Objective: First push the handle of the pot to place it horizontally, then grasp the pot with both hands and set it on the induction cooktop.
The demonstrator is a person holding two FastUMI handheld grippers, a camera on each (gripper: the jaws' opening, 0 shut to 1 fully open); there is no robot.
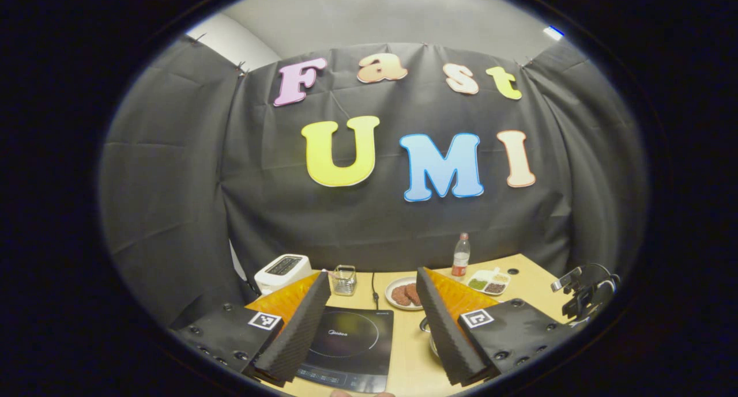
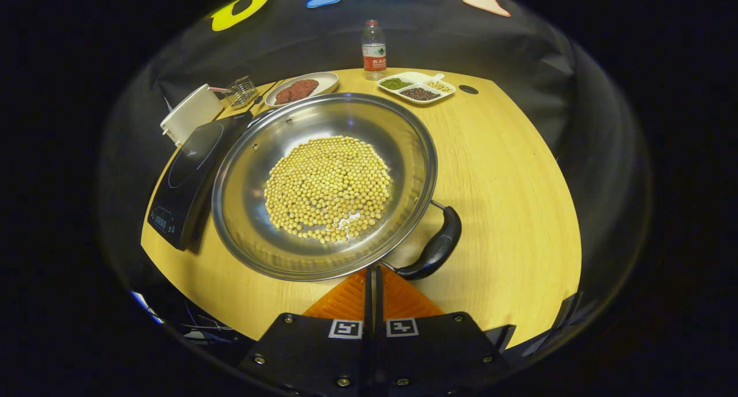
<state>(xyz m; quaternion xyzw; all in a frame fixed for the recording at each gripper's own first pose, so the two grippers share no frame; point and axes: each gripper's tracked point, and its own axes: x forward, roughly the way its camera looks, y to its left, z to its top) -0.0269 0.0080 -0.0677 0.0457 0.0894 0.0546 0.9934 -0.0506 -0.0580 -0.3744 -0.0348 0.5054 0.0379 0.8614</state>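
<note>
A wide steel pot (image 2: 253, 212) with yellow beans (image 2: 326, 184) sits on the wooden table (image 2: 507, 184) in the right gripper view. Its black loop handle (image 2: 438, 247) points to the near right. The black induction cooktop (image 2: 190, 166) lies just left of the pot. My right gripper (image 2: 373, 273) is shut with its tips at the pot's near rim, just left of the handle. In the left gripper view, my left gripper (image 1: 373, 275) hangs open above the cooktop (image 1: 351, 339). A sliver of the pot (image 1: 428, 326) peeks past its right finger.
Along the back stand a white toaster (image 2: 190, 114), a small wire holder (image 2: 241, 90), a plate of red patties (image 2: 300, 89), a water bottle (image 2: 373, 48) and a divided tray of grains (image 2: 416, 87). Black cloth walls close the booth.
</note>
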